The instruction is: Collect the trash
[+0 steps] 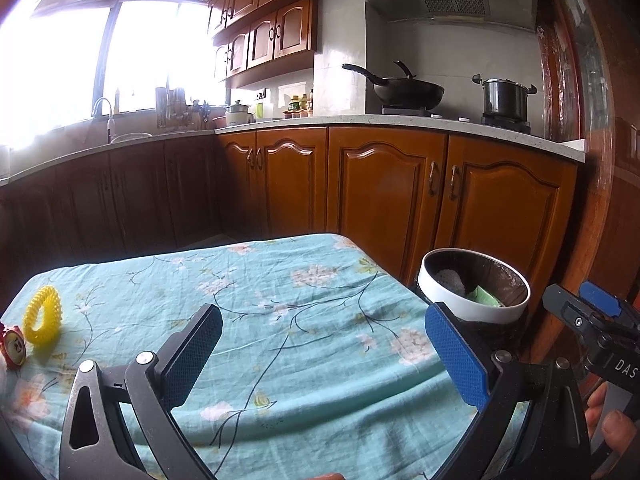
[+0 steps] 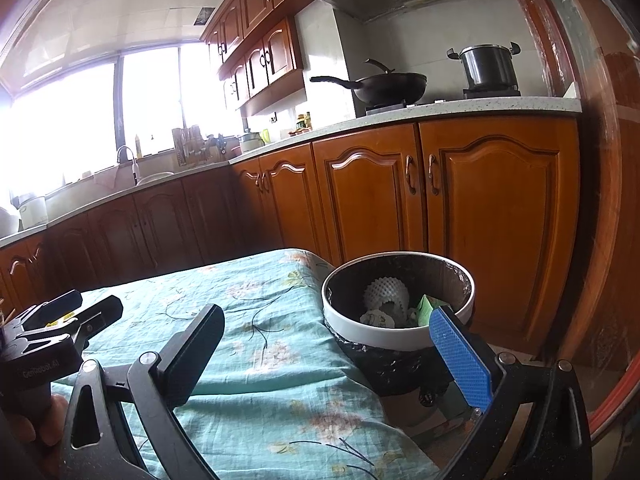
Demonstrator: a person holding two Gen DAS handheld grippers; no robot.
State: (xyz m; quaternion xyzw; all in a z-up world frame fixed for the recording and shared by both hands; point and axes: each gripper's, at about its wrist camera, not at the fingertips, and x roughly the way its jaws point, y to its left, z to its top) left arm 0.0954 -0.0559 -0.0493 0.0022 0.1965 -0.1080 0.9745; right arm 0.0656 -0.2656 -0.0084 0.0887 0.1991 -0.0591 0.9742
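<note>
A round trash bin with a white rim and black liner stands beside the table's right edge. It holds a white foam net, crumpled paper and a green wrapper. It also shows in the left wrist view. My right gripper is open and empty, over the table's right edge next to the bin. My left gripper is open and empty above the table with the teal floral cloth. A yellow spiral ring and a small red clock lie at the table's left.
Wooden kitchen cabinets run behind the table and bin. The counter carries a wok, a pot and a sink. The right gripper shows at the right of the left wrist view; the left gripper shows in the right wrist view.
</note>
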